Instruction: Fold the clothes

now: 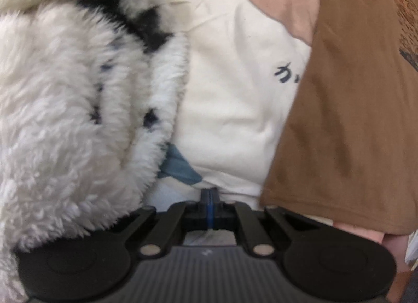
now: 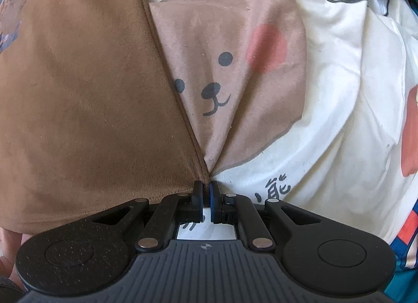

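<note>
A brown T-shirt [image 2: 86,99] with a faded print lies over a cream bedsheet printed with a cartoon bear [image 2: 216,78]. My right gripper [image 2: 206,188] points down and is shut on the shirt's edge, where the creases of the shirt and sheet run together. In the left wrist view the same brown shirt [image 1: 347,125] fills the right side. My left gripper [image 1: 209,194] is shut, its tips against the cream sheet [image 1: 235,109] just left of the shirt's hem. Whether any cloth is pinched there I cannot tell.
A fluffy white fleece with black spots [image 1: 78,99] is heaped at the left, close to the left gripper. A blue patch [image 1: 177,169] shows under it. A person's hand [image 1: 365,236] peeks from under the shirt's hem. Orange and green prints [image 2: 410,130] mark the sheet at right.
</note>
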The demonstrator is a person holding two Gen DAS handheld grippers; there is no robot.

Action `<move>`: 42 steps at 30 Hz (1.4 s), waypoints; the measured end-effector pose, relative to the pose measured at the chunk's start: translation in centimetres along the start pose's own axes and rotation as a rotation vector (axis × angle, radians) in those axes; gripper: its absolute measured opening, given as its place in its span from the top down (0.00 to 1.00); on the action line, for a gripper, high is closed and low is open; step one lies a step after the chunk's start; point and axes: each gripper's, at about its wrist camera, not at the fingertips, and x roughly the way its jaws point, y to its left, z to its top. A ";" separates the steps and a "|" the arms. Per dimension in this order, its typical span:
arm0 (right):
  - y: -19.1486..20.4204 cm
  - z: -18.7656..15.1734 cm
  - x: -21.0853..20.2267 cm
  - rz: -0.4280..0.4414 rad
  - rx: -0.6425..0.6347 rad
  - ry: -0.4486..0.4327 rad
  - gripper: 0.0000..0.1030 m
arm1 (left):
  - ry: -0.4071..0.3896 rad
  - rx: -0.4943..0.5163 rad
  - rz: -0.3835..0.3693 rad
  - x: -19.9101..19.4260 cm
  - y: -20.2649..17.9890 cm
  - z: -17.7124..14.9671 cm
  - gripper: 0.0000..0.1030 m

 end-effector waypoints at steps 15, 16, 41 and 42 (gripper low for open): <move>-4.1 -1.7 -8.3 0.028 0.140 -0.180 0.83 | -0.135 0.014 -0.119 -9.6 0.3 2.9 0.69; -4.4 -1.7 -9.4 0.034 0.155 -0.210 0.81 | -0.150 0.011 -0.123 -10.5 0.2 3.6 0.66; -7.8 12.0 -30.8 0.157 0.148 -0.656 0.63 | -0.442 0.270 -0.144 -31.5 -11.2 17.4 0.43; -8.0 12.5 -31.8 0.161 0.143 -0.667 0.63 | -0.449 0.280 -0.148 -32.2 -12.0 18.0 0.43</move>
